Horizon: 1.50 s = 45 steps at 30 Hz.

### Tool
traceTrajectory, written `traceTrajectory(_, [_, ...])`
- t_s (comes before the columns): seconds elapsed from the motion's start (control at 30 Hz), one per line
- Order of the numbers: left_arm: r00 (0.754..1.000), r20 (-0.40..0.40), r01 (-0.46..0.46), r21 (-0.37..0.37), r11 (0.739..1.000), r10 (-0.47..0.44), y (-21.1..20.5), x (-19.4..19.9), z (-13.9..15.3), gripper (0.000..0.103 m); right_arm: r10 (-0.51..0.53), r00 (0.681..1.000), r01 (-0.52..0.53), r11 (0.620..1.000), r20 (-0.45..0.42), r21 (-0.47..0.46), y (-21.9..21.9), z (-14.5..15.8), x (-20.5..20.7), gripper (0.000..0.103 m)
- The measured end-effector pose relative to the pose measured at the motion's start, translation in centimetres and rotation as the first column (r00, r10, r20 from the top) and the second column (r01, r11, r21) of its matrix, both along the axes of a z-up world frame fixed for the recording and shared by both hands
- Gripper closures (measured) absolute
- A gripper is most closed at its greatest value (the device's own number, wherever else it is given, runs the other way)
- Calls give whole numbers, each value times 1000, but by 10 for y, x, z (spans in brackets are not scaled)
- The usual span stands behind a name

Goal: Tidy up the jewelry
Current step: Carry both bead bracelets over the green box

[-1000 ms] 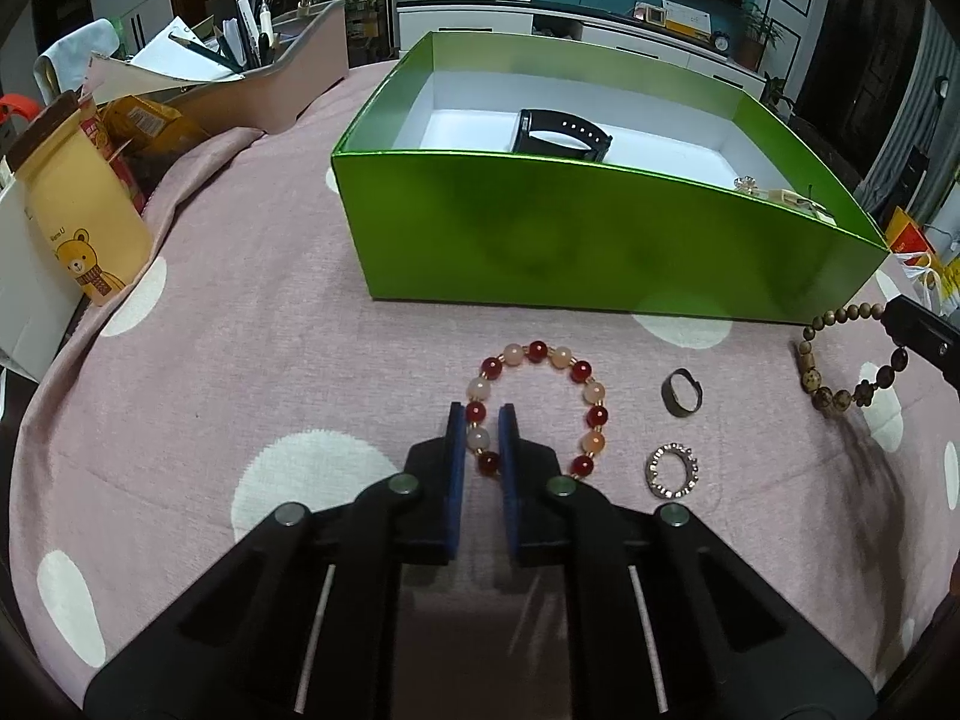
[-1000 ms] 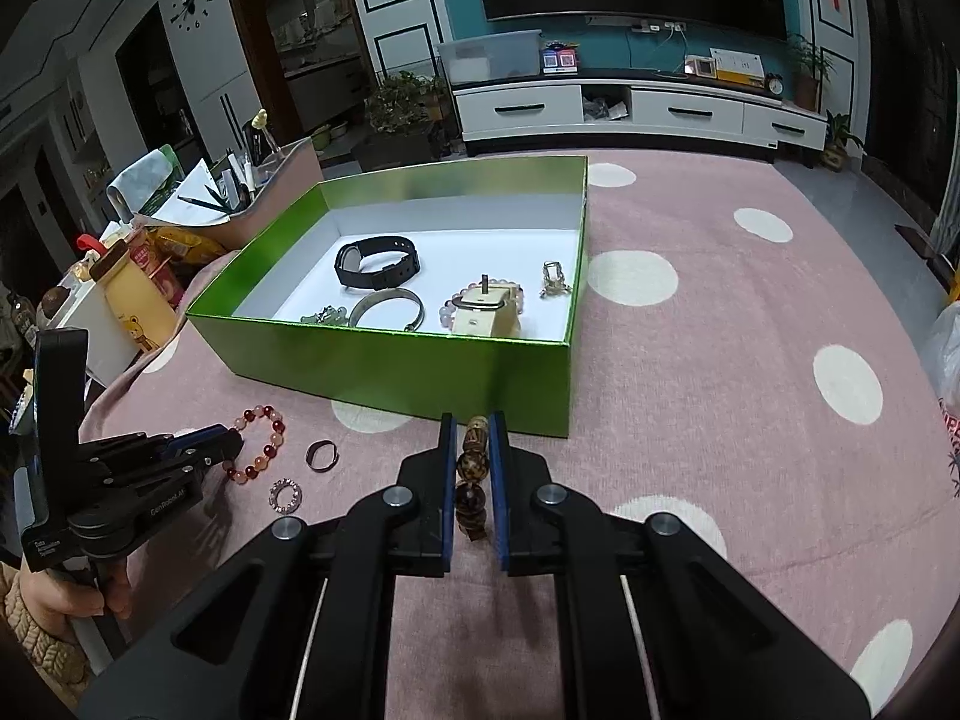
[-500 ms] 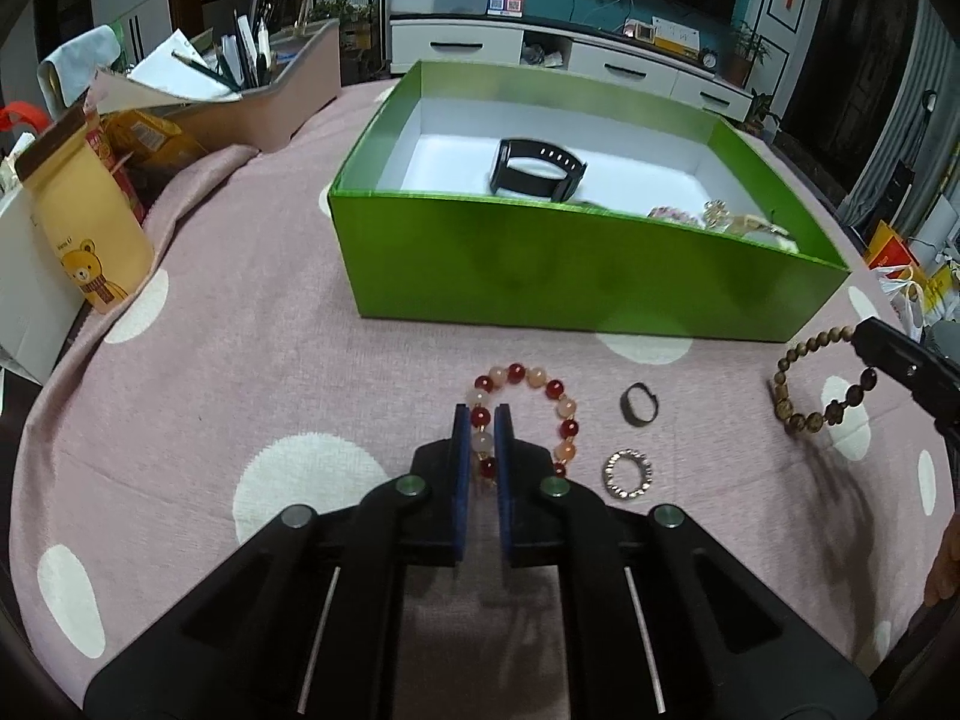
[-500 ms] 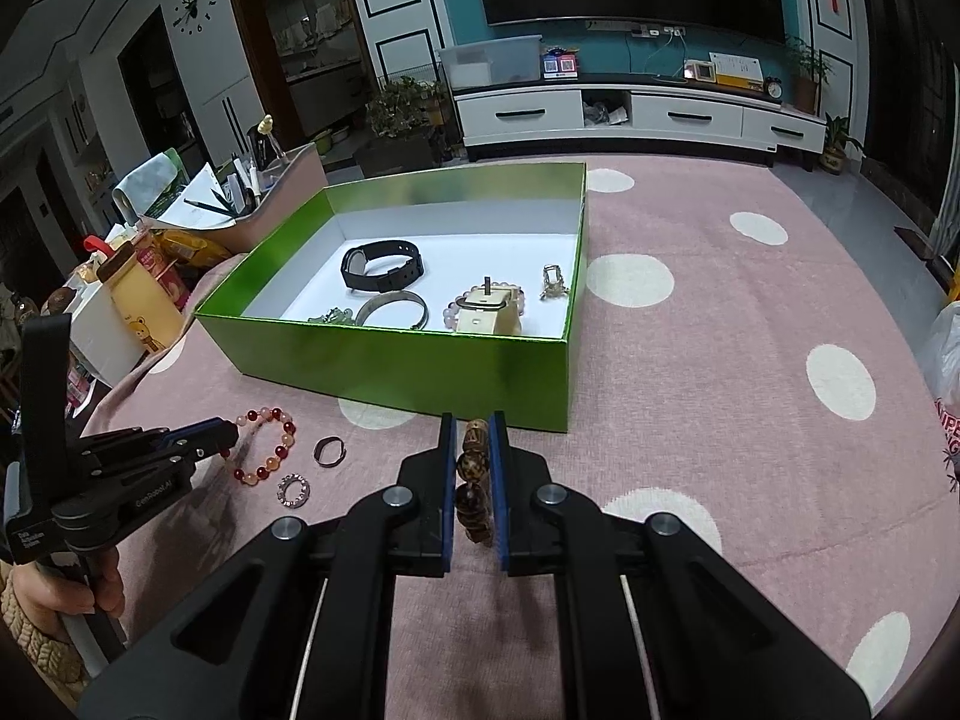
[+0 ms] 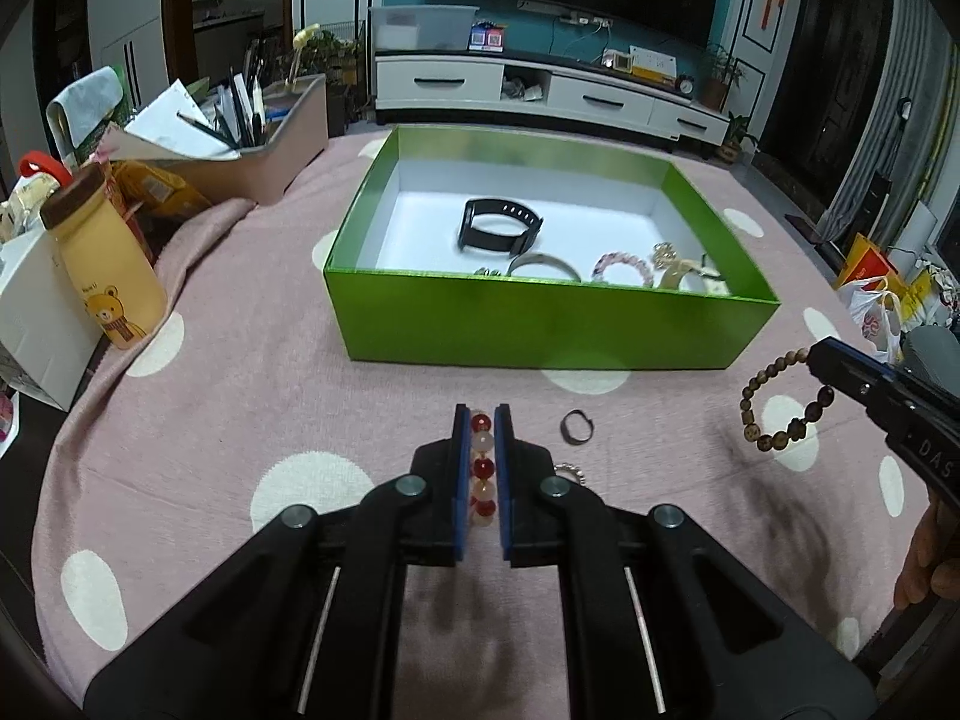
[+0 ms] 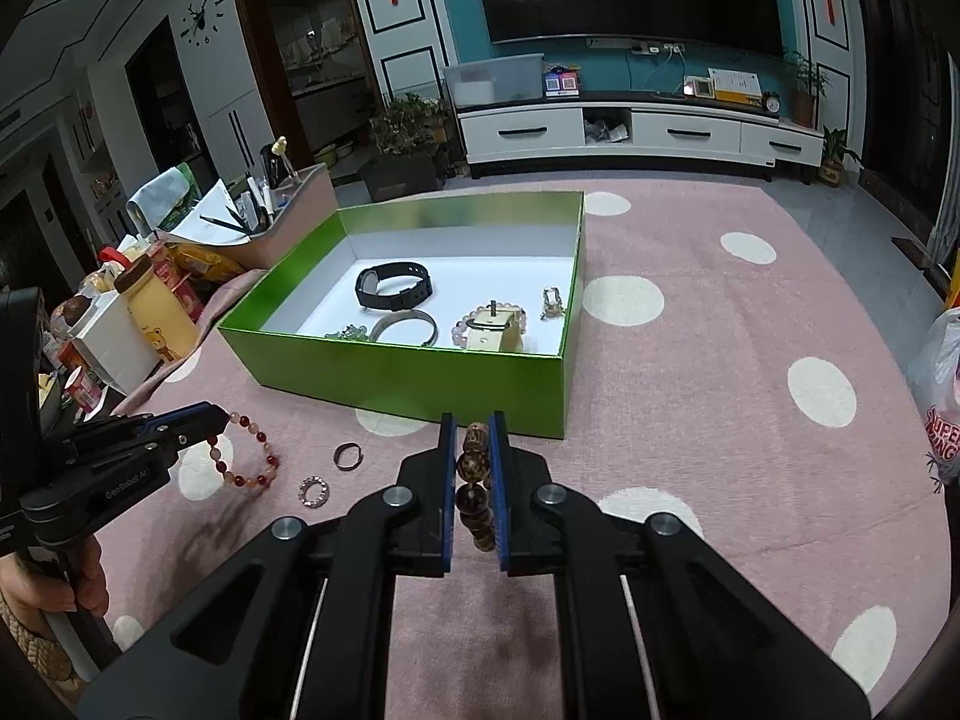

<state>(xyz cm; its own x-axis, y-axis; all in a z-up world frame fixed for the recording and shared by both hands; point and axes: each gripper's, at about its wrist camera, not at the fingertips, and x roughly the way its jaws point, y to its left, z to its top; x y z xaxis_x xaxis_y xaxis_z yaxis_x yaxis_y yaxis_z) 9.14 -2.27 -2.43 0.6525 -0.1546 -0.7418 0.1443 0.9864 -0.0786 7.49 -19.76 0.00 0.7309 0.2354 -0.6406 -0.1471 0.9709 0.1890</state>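
Your left gripper [image 5: 481, 420] pinches the red bead bracelet [image 6: 243, 453], right gripper [image 6: 471, 429] the brown bead bracelet [image 5: 783, 402], both lifted; green box [image 5: 540, 324] at 12 o'clock — thin grips, beads may slip or snag its wall

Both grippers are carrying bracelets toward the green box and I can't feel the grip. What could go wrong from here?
1. Each bracelet is pinched by only a few beads: the red bracelet in the left gripper, the wooden bracelet in the right gripper. Either could slip.
2. A dangling loop might catch the green box front wall.
3. Two rings left on the cloth could be swept off.
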Motion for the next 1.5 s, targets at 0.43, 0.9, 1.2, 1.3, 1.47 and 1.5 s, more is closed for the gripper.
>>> traceTrajectory(0.43, [998,57,15,1,1000,-15,-3,-19,30,96,24,998,-25,1000,62,6,2,27,-22,93])
traceTrajectory(0.9, [994,105,33,5,999,-34,-6,-30,55,96,45,990,-45,999,133,-2,3,54,-35,93])
traceTrajectory(1.2, [990,129,53,7,999,-53,-12,-25,71,96,58,984,-57,998,170,-12,3,67,-35,93])
traceTrajectory(1.3, [990,132,56,-3,998,-55,-11,-19,77,96,62,982,-60,998,176,-17,4,70,-33,93])
traceTrajectory(1.47, [989,140,59,-16,998,-56,-8,-9,89,96,71,980,-69,997,186,-18,5,75,-24,93])
traceTrajectory(1.5, [988,142,59,-17,998,-56,-8,-7,90,96,72,980,-70,997,187,-17,5,76,-23,93])
